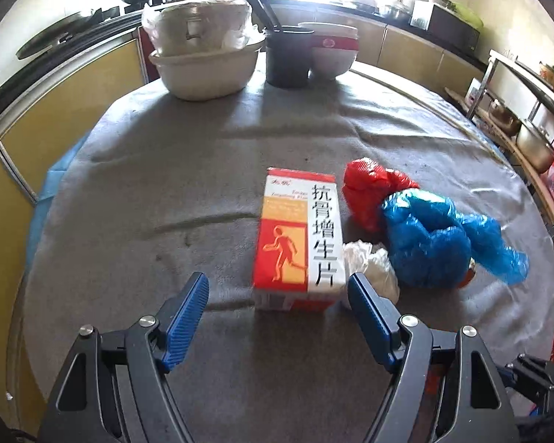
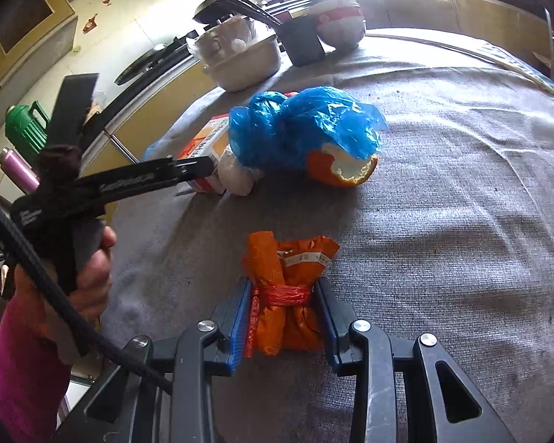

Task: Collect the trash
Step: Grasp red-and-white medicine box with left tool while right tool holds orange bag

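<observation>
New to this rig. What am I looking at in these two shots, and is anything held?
No robot: a person holds a two-finger claw in each hand, each with a fisheye camera looking along its fingers. The left view shows the left claw open, with the medicine box just ahead on the grey-clothed table. Next to it lie a red bag, a blue bag and white crumpled plastic. The right view shows the right claw shut on an orange tied packet; orange peel sits beyond.
</observation>
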{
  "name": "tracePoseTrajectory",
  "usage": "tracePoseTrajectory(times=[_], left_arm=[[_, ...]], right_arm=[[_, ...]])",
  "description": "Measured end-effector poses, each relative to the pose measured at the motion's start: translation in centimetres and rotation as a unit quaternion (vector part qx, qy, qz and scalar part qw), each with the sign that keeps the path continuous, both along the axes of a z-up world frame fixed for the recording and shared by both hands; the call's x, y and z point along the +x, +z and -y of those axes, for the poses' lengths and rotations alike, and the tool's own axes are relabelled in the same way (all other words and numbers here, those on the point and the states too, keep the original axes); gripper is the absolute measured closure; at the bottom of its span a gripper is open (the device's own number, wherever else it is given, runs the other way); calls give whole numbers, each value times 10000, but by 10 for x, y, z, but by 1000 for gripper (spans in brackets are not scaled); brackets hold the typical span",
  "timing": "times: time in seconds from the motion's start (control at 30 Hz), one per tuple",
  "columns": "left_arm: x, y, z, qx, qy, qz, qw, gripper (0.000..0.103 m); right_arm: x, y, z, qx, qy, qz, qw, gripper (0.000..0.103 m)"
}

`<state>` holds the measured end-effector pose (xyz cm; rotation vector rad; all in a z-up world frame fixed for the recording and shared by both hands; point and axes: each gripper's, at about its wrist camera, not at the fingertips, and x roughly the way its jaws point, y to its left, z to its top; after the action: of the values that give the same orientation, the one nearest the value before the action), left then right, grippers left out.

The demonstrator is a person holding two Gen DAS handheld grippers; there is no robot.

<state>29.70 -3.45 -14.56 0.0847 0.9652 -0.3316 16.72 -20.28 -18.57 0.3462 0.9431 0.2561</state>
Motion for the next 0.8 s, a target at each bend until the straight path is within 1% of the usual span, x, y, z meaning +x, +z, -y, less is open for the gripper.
tracePoseTrajectory(times=[0.07,0.1,0.17,0.27,0.37,0.5,0.6,0.7,0.8], left_arm=[[2,-2,0,-50,34,33,10000,43],[2,-4,-2,-121,29,-59,9999,53],[0,-3,-6,-199,124,-54,9997,53],[-13,2,-10,-228,121,5,9997,54],[-37,9,-17,-139,207,110,9996,54],[-73,19,-23,-157,241,268,9992,54],[-100,26,-26,-101,280,400,9988,54],[-130,35,-27,-169,301,512,9981,54],[-151,42,-23,-225,226,579,9978,54]], right_arm=[[1,0,-1,1,-2,12,10000,66],[0,0,-1,3,-10,11,10000,67],[-5,1,1,4,-34,25,10000,67],[-14,7,0,61,39,122,9999,67],[-24,18,-1,33,65,277,9996,66],[-42,29,2,92,28,430,9990,67],[-57,35,6,78,-41,530,9986,66],[-74,42,11,72,-138,637,9978,66],[-89,48,20,92,-267,715,9970,66]])
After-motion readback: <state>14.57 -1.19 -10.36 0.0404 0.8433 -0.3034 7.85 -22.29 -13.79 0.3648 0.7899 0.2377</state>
